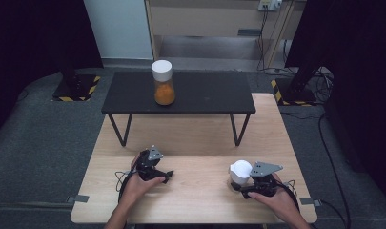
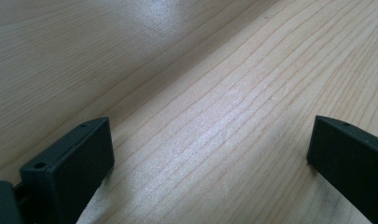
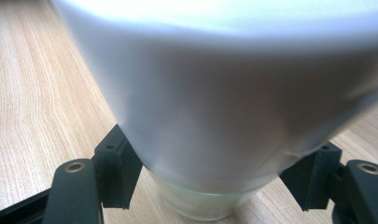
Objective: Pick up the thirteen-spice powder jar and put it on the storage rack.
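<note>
A small clear jar with a big white cap [image 1: 240,171] stands on the wooden table [image 1: 195,143] at the front right. My right gripper [image 1: 239,186] is shut on it. In the right gripper view the black jaws press the jar's glass body [image 3: 200,205] from both sides, just under the cap [image 3: 214,93]. My left gripper [image 1: 165,175] rests low at the front left of the table, held by a hand. Its jaws stand wide apart over bare wood, so the left gripper [image 2: 210,154] is open with nothing between them.
A low black shelf on thin legs [image 1: 209,95] spans the back of the table. A second white-capped jar with orange contents [image 1: 163,82] stands on its left half. Grey floor surrounds the table, with dark stands at both back corners.
</note>
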A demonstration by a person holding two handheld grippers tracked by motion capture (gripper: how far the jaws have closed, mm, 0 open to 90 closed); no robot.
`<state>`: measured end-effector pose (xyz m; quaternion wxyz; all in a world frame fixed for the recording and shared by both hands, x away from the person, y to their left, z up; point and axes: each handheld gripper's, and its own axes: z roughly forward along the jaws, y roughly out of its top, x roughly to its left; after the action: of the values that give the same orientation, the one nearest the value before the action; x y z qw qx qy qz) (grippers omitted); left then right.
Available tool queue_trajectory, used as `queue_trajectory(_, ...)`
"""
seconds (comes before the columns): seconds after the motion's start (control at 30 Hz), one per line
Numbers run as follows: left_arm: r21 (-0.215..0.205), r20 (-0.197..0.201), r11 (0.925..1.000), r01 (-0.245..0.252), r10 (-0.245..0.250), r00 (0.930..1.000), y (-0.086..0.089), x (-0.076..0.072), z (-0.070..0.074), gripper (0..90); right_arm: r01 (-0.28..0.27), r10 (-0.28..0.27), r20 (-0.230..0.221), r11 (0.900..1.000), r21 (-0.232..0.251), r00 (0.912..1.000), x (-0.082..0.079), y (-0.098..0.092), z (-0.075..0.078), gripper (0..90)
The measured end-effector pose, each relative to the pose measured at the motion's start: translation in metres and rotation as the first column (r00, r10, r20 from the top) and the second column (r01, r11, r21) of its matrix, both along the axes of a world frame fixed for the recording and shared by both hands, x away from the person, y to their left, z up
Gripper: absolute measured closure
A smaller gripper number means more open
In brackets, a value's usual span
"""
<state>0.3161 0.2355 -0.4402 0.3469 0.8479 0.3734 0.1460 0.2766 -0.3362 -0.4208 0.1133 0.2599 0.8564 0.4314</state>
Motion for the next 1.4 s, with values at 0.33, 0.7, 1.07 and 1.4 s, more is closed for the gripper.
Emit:
queue_trajectory(0.33, 0.0, 0.0, 1.0, 0.0, 0.0, 1.0, 0.0, 0.0, 0.0, 0.0, 0.009, -0.009, 0.017, 1.0, 0.005, 0.9998, -0.003, -0.002, 0.003, 31.4)
queue_trajectory(0.7, 0.0, 0.0, 1.0, 0.001, -0.001, 1.0, 0.0, 0.0, 0.0, 0.0, -0.012, 0.013, 0.027, 1.0, -0.007, 0.9996, 0.0, -0.003, 0.011, 31.4)
queue_trajectory(1.07, -0.001, 0.0, 1.0, 0.007, -0.007, 1.0, 0.001, 0.001, 0.0, 0.0, -0.028, 0.027, 0.028, 0.999, 0.021, 0.9992, 0.014, -0.001, 0.026, 31.4)
queue_trajectory(1.4, -0.001, 0.0, 1.0, 0.007, -0.007, 1.0, 0.001, 0.001, 0.0, 0.0, -0.056, 0.056, 0.021, 0.998, 0.014, 0.9982, 0.025, 0.008, 0.044, 31.4)
